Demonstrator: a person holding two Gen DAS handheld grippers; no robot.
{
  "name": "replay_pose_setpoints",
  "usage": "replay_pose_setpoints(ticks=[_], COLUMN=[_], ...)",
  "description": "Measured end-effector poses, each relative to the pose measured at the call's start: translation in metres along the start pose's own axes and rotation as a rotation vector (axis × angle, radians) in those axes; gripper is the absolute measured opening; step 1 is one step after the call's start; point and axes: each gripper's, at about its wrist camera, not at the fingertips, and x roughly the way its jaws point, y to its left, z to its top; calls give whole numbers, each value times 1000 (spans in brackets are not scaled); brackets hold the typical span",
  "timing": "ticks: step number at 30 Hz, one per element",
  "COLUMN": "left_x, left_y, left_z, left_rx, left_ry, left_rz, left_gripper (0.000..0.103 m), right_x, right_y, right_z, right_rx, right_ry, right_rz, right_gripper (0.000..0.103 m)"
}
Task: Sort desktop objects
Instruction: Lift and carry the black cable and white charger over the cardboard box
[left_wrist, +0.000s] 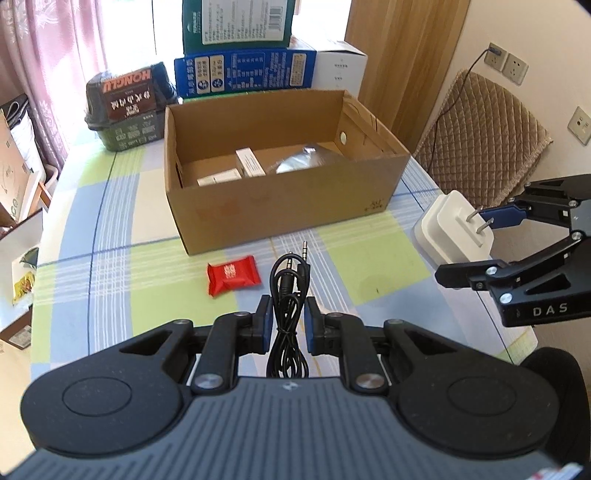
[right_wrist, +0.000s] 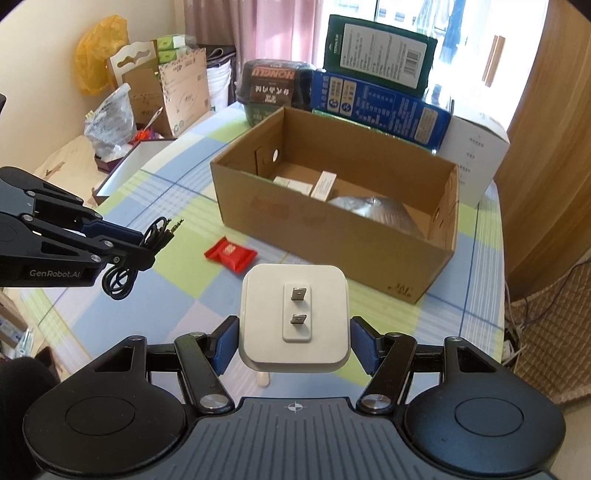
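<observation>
My left gripper (left_wrist: 289, 312) is shut on a coiled black audio cable (left_wrist: 290, 291), its plugs sticking up past the fingertips. From the right wrist view the same cable (right_wrist: 155, 236) hangs from that gripper (right_wrist: 146, 249) at the left, above the table. My right gripper (right_wrist: 293, 338) is shut on a white square plug adapter (right_wrist: 294, 317), prongs facing the camera. In the left wrist view that adapter (left_wrist: 452, 227) is at the right, held off the table by the right gripper (left_wrist: 476, 243). An open cardboard box (left_wrist: 284, 206) (right_wrist: 332, 218) stands ahead of both. A red candy packet (left_wrist: 232, 278) (right_wrist: 231, 254) lies on the checked tablecloth before it.
Inside the box lie small white cartons (right_wrist: 321, 184) and a silvery bag (right_wrist: 376, 212). Behind it stand a blue box (left_wrist: 245, 72), a green box (left_wrist: 236, 26), a white box (right_wrist: 476, 155) and a dark tub (left_wrist: 129, 107). A quilted chair (left_wrist: 487, 144) sits right of the table.
</observation>
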Motion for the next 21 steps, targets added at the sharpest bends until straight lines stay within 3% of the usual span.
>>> replay_pose_setpoints(ticks=[9,21], left_x=[2,25], left_y=[8,27], left_z=[29,79], left_rx=[3,-16], left_ry=[-23,-39], left_rz=[5,15], left_gripper=[13,13], right_x=[9,19], right_y=[-13,-59], right_z=[23,76], right_rx=[0,49], right_ry=[-17,-65], right_rz=[-8,-43], right_gripper=[61,61])
